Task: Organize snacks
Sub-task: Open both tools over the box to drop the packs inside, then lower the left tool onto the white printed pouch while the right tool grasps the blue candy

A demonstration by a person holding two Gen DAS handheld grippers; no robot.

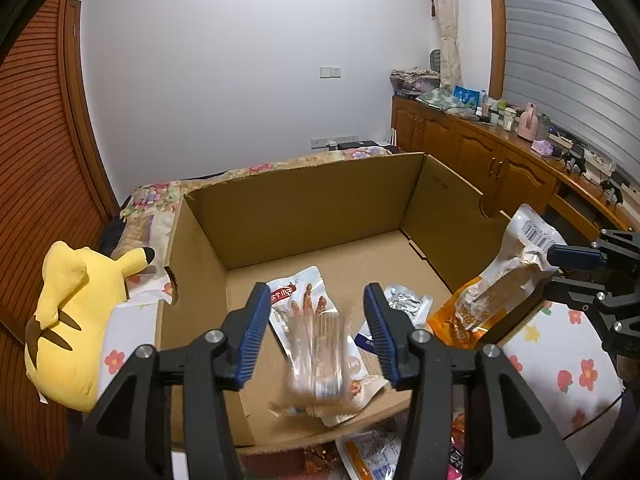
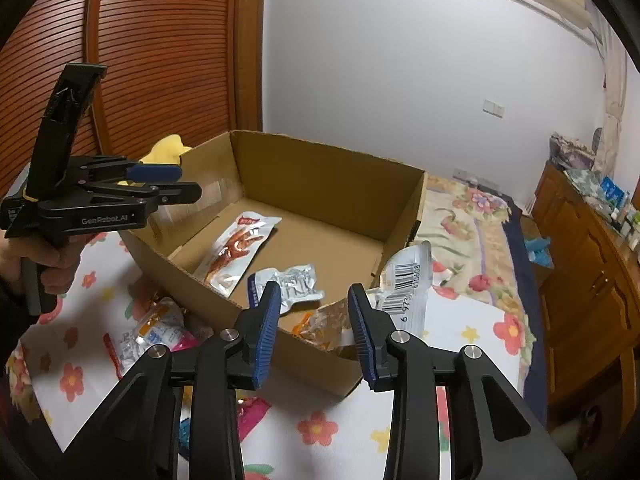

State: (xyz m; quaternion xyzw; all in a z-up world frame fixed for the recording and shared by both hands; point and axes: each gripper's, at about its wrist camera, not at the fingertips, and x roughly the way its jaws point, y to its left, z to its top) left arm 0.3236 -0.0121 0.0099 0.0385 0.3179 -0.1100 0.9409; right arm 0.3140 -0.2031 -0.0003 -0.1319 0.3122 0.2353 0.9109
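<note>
Snack packets going into the cardboard box (image 1: pixel 304 200) on the bed.
The left tongs (image 1: pixel 316 320) stood apart over a blurred clear packet (image 1: pixel 318 354), apparently dropping free; the right tongs (image 2: pixel 312 322) gaped at the near-right wall, pads off the orange pouch (image 2: pixel 404 280) leaning there. Light, crinkly, slippery film: best pinched at a sealed edge.

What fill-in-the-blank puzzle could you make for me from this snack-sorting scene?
1. The box is made of ___.
2. The plush toy beside the box is coloured ___.
3. The bed sheet is printed with ___.
4. The silver packet lies ___ the box.

Missing words: cardboard; yellow; flowers; inside.
</note>
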